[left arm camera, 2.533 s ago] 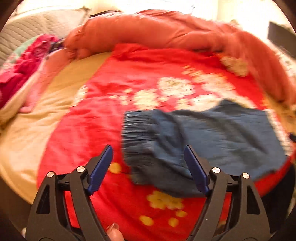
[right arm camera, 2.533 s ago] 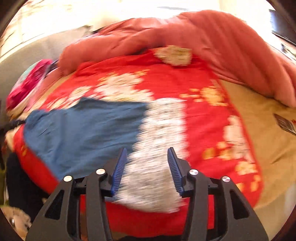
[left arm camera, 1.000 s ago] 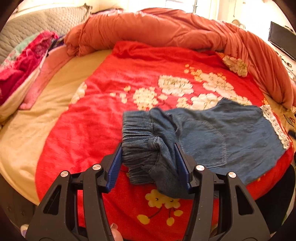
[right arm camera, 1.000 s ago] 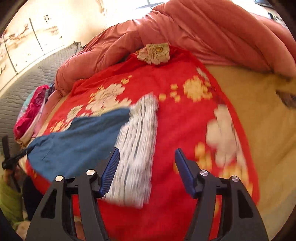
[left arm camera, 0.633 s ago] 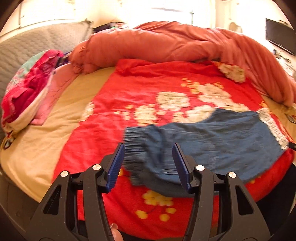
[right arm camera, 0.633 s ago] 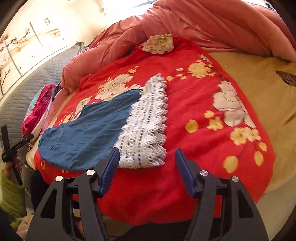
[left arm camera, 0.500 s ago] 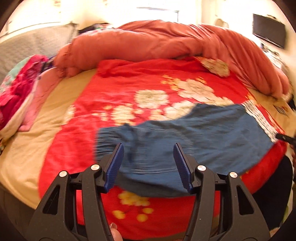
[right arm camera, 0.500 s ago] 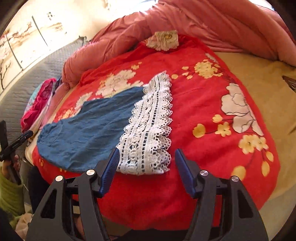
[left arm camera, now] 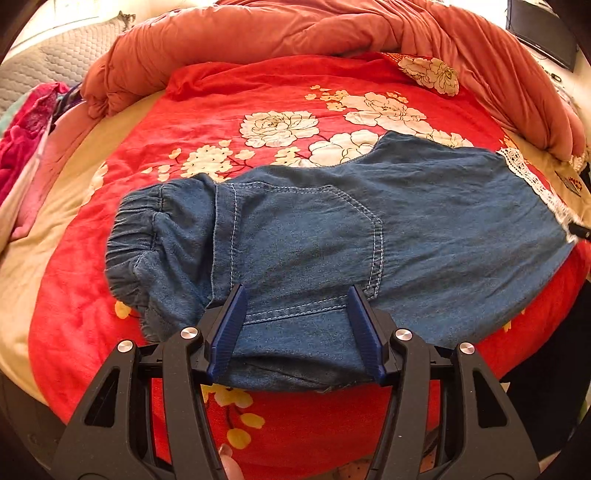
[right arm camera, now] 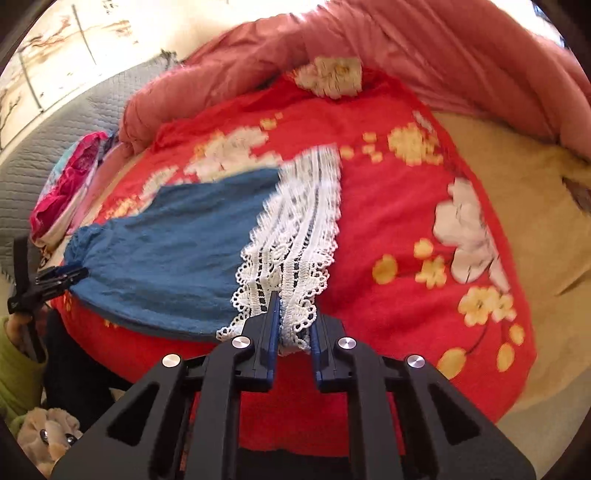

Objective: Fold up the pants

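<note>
Blue denim pants (left arm camera: 332,236) with a white lace hem (right arm camera: 295,243) lie flat across a red floral blanket (left arm camera: 221,96) on the bed. In the left wrist view my left gripper (left arm camera: 295,325) is open, its blue pads either side of the near edge of the pants by the back pocket; the elastic waistband (left arm camera: 133,236) is bunched to the left. In the right wrist view my right gripper (right arm camera: 293,325) is shut on the near edge of the lace hem. The left gripper also shows in the right wrist view (right arm camera: 55,277) at the waist end.
A rolled orange quilt (left arm camera: 295,33) runs along the far side of the bed. Pink clothes (left arm camera: 22,129) lie at the far left by a grey quilted headboard (right arm camera: 55,129). Beige sheet (right arm camera: 535,221) lies to the right. The bed edge is just below both grippers.
My right gripper closed on the lace hem. My left gripper moved in over the near edge of the pants, which are spread flatter and wider than before.
</note>
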Available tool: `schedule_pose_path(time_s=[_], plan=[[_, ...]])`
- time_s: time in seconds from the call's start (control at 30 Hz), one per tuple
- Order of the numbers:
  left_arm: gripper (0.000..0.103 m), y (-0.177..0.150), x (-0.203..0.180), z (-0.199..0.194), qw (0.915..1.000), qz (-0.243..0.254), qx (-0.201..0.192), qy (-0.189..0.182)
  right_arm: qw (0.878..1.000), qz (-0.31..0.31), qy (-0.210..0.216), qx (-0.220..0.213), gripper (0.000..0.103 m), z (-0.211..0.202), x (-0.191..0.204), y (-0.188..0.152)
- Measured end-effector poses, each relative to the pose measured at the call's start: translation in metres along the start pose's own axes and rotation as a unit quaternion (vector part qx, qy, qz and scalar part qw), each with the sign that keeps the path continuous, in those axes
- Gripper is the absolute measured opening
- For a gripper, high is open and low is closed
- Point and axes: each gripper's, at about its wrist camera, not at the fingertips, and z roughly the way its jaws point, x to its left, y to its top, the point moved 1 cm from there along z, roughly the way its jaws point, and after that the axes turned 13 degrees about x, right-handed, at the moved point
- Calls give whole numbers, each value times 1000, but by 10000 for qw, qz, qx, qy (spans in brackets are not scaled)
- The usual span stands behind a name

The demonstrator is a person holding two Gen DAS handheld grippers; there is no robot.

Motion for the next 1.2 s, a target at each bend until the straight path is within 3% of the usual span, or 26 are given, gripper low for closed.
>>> schedule_pose_path(time_s=[0.13, 0.27, 0.47, 0.73, 0.77, 0.8, 1.0, 1.2], plan=[[49, -1, 0, 3, 10000, 17, 7, -20, 9998, 49, -183, 92, 21, 10, 0, -5], [49, -2, 2, 4, 10000, 13, -13, -61, 9994, 199, -266, 7, 41, 2, -2, -9], [49, -7, 0, -6, 9998, 87, -168, -66, 9965, 348, -588, -491, 51, -31, 0, -20], [58, 1, -16, -55, 9969, 293, -702, -184, 9939, -322, -542, -901, 55, -42, 56, -11], [58, 3, -22, -57, 9963, 385, -736, -212, 9934, -474, -476, -930, 66, -39, 68, -7], [59, 6, -29, -58, 9958, 476, -746, -225, 9928, -580, -432, -951, 70, -35, 77, -3], [64, 17, -61, -43, 9941, 858, -585, -299, 9919, -1000, -235, -751, 69, -3, 120, 18], [66, 9, -81, -5, 9934, 1133, -110, -159, 9957, -774, -365, -345, 68, 27, 119, 11]])
